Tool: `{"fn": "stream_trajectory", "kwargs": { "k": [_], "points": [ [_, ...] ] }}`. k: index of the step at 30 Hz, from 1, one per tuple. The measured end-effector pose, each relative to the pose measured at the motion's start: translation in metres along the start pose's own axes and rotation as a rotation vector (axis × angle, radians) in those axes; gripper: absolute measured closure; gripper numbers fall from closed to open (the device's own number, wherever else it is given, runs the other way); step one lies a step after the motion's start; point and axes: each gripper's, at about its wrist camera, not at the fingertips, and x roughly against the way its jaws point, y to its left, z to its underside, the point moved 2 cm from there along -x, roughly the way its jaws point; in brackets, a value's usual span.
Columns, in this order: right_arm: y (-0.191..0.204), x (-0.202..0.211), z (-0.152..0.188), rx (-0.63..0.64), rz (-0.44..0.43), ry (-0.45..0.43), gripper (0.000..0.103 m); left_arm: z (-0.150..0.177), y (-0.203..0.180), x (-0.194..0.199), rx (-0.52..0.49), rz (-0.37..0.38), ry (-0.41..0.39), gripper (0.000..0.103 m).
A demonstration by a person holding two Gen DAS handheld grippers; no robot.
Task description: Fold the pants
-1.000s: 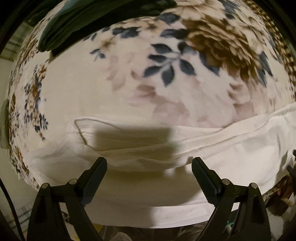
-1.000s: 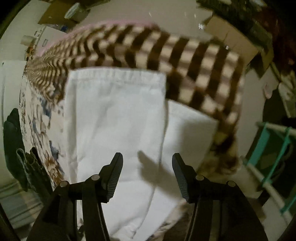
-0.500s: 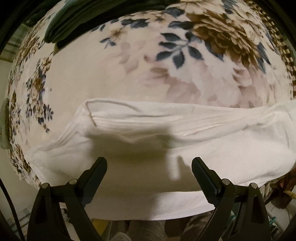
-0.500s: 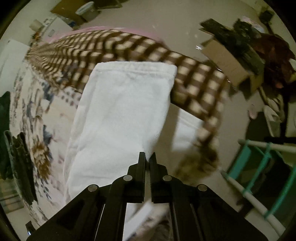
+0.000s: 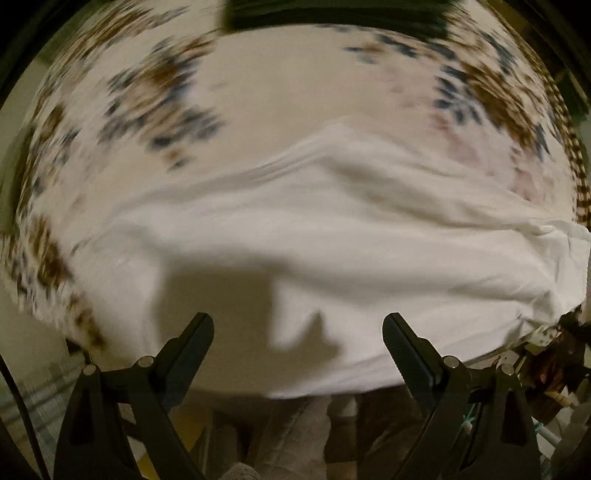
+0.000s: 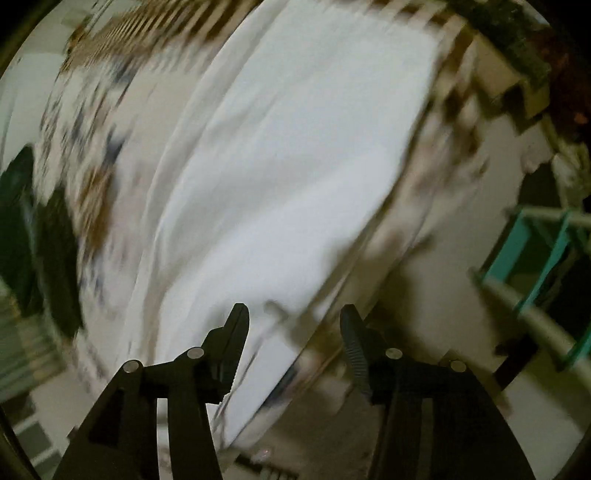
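Observation:
The white pants [image 5: 332, 236] lie spread across a floral blanket [image 5: 280, 103], reaching its near edge. My left gripper [image 5: 298, 332] is open and empty, held just above the near edge of the pants. In the right wrist view the pants [image 6: 295, 158] run lengthwise away from me, with one leg end at the far top. My right gripper [image 6: 291, 325] is open and empty over the near end of the pants. Both views are blurred by motion.
A dark green garment [image 5: 332, 18] lies at the far side of the blanket and also shows in the right wrist view [image 6: 33, 236]. A brown checkered blanket [image 5: 576, 162] borders the right. A teal rack [image 6: 543, 251] and cardboard boxes [image 6: 509, 74] stand beside the bed.
My right gripper was shut half a second ago and is open now, and it has swung over the pants. The left gripper has shifted, with the pants bunched higher in the middle.

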Motion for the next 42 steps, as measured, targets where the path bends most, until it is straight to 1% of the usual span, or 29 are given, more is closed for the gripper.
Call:
{"fn": "stream_trajectory", "kwargs": {
  "k": [3, 4, 6, 7, 8, 10, 11, 13, 14, 16, 17, 18, 19, 20, 21, 23, 24, 25, 26, 27, 28, 29, 31, 34, 36, 38, 40, 41, 42],
  "points": [
    [0.026, -0.040, 0.048, 0.053, -0.019, 0.089, 0.049, 0.017, 0.062, -0.004, 0.089, -0.023, 0.001, 0.009],
    [0.037, -0.052, 0.064, 0.077, -0.014, 0.115, 0.049, 0.023, 0.087, -0.008, 0.128, -0.039, 0.004, 0.009],
    [0.047, -0.075, 0.087, 0.108, -0.012, 0.151, 0.049, 0.035, 0.124, -0.021, 0.204, -0.055, 0.023, 0.009],
    [0.054, -0.086, 0.099, 0.121, -0.008, 0.170, 0.049, 0.043, 0.127, -0.031, 0.240, -0.047, 0.038, 0.009],
    [0.055, -0.097, 0.106, 0.129, -0.004, 0.183, 0.049, 0.050, 0.141, -0.040, 0.284, -0.035, 0.062, 0.010],
    [0.059, -0.118, 0.117, 0.125, 0.008, 0.196, 0.049, 0.062, 0.168, -0.060, 0.388, 0.011, 0.093, 0.010],
    [0.061, -0.125, 0.121, 0.113, 0.007, 0.200, 0.049, 0.067, 0.173, -0.065, 0.416, 0.031, 0.097, 0.010],
    [0.065, -0.138, 0.121, 0.078, -0.020, 0.193, 0.049, 0.072, 0.186, -0.079, 0.476, 0.111, 0.105, 0.011],
    [0.068, -0.143, 0.123, 0.067, -0.035, 0.189, 0.049, 0.075, 0.190, -0.087, 0.514, 0.155, 0.110, 0.013],
    [0.078, -0.150, 0.126, 0.061, -0.068, 0.173, 0.049, 0.077, 0.193, -0.097, 0.556, 0.205, 0.113, 0.018],
    [0.084, -0.151, 0.129, 0.068, -0.081, 0.165, 0.049, 0.076, 0.194, -0.102, 0.572, 0.228, 0.112, 0.023],
    [0.090, -0.153, 0.130, 0.077, -0.098, 0.163, 0.049, 0.075, 0.196, -0.107, 0.585, 0.243, 0.110, 0.025],
    [0.094, -0.156, 0.132, 0.087, -0.101, 0.162, 0.049, 0.075, 0.201, -0.112, 0.598, 0.241, 0.106, 0.029],
    [0.100, -0.155, 0.133, 0.095, -0.104, 0.161, 0.049, 0.075, 0.203, -0.114, 0.615, 0.239, 0.099, 0.046],
    [0.106, -0.157, 0.135, 0.102, -0.121, 0.166, 0.049, 0.078, 0.211, -0.119, 0.633, 0.219, 0.095, 0.067],
    [0.104, -0.157, 0.131, 0.119, -0.134, 0.170, 0.049, 0.086, 0.230, -0.123, 0.649, 0.225, 0.075, 0.082],
    [0.109, -0.162, 0.130, 0.124, -0.139, 0.168, 0.049, 0.088, 0.237, -0.122, 0.651, 0.223, 0.060, 0.094],
    [0.113, -0.169, 0.127, 0.127, -0.136, 0.170, 0.050, 0.090, 0.241, -0.117, 0.640, 0.206, 0.037, 0.094],
    [0.117, -0.173, 0.127, 0.128, -0.138, 0.165, 0.063, 0.091, 0.245, -0.114, 0.627, 0.207, 0.020, 0.094],
    [0.120, -0.175, 0.125, 0.134, -0.147, 0.146, 0.079, 0.092, 0.248, -0.111, 0.623, 0.208, 0.010, 0.094],
    [0.122, -0.174, 0.122, 0.157, -0.108, 0.119, 0.094, 0.094, 0.252, -0.106, 0.623, 0.213, -0.002, 0.094],
    [0.128, -0.174, 0.122, 0.173, -0.080, 0.105, 0.095, 0.095, 0.255, -0.103, 0.623, 0.216, -0.011, 0.094],
    [0.136, -0.171, 0.132, 0.186, -0.067, 0.093, 0.095, 0.093, 0.254, -0.090, 0.617, 0.202, -0.043, 0.094],
    [0.140, -0.163, 0.153, 0.217, -0.046, 0.112, 0.095, 0.092, 0.261, -0.069, 0.601, 0.168, -0.101, 0.094],
    [0.138, -0.160, 0.168, 0.227, -0.037, 0.133, 0.095, 0.089, 0.266, -0.065, 0.592, 0.156, -0.112, 0.094],
    [0.137, -0.159, 0.184, 0.254, -0.035, 0.144, 0.095, 0.083, 0.271, -0.064, 0.588, 0.139, -0.108, 0.094],
    [0.133, -0.161, 0.193, 0.283, -0.026, 0.154, 0.095, 0.071, 0.248, -0.064, 0.572, 0.113, -0.072, 0.094],
    [0.130, -0.165, 0.196, 0.290, -0.017, 0.160, 0.095, 0.068, 0.243, -0.073, 0.569, 0.099, -0.051, 0.093],
    [0.127, -0.173, 0.197, 0.291, -0.004, 0.176, 0.095, 0.070, 0.237, -0.081, 0.563, 0.090, -0.027, 0.090]
  ]
}}
